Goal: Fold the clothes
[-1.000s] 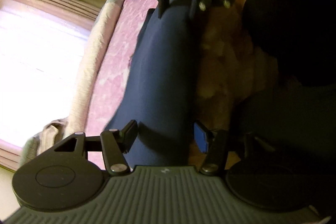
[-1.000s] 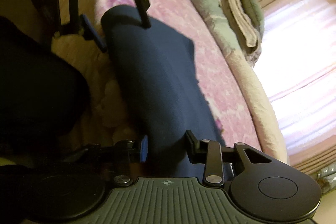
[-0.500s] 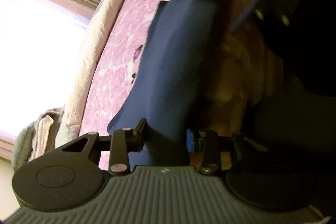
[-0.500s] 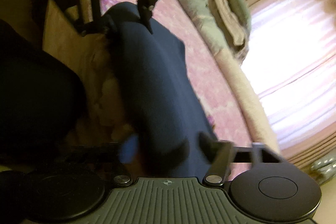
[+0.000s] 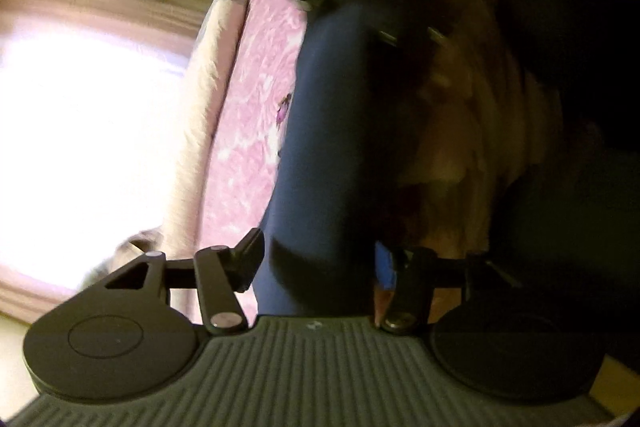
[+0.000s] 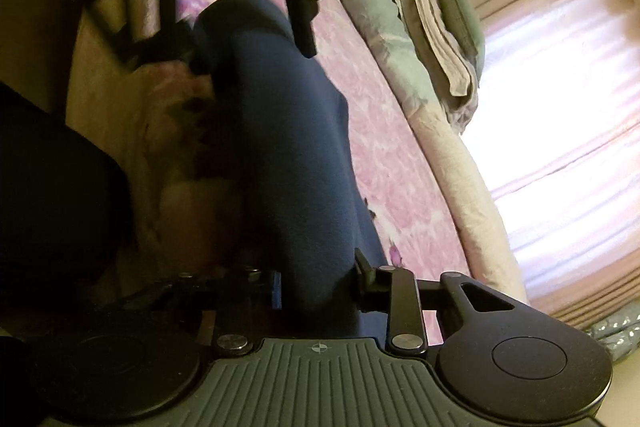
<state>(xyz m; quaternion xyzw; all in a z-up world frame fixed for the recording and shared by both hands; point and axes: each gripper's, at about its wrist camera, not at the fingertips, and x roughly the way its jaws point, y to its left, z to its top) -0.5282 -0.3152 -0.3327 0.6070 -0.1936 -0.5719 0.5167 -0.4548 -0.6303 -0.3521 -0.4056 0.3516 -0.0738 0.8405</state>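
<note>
A navy garment (image 5: 320, 127) (image 6: 288, 131) lies as a long folded strip on the pink floral bedcover (image 5: 248, 131) (image 6: 392, 179). My left gripper (image 5: 320, 259) straddles one end of the strip. Its jaws are opening and the cloth sits between the pads without being pinched. My right gripper (image 6: 318, 281) is at the other end. Its jaws are closing and the pads press on the bunched navy cloth. Each wrist view shows the opposite gripper at the far end of the strip: the right gripper (image 5: 360, 7) is blurred, and the left gripper (image 6: 248, 47) stands astride the cloth.
A beige patterned blanket (image 5: 460, 147) (image 6: 160, 147) lies beside the garment. The person's dark clothing (image 5: 580, 67) (image 6: 48, 187) fills that side. A pale quilt edge (image 6: 460, 155), a stack of folded linen (image 6: 440, 27) and a bright curtained window (image 5: 80, 147) border the bed's other side.
The left jaws narrowed on the cloth half a second ago and have widened again. The right jaws spread wide, then came back in onto the garment. The strip stays in place.
</note>
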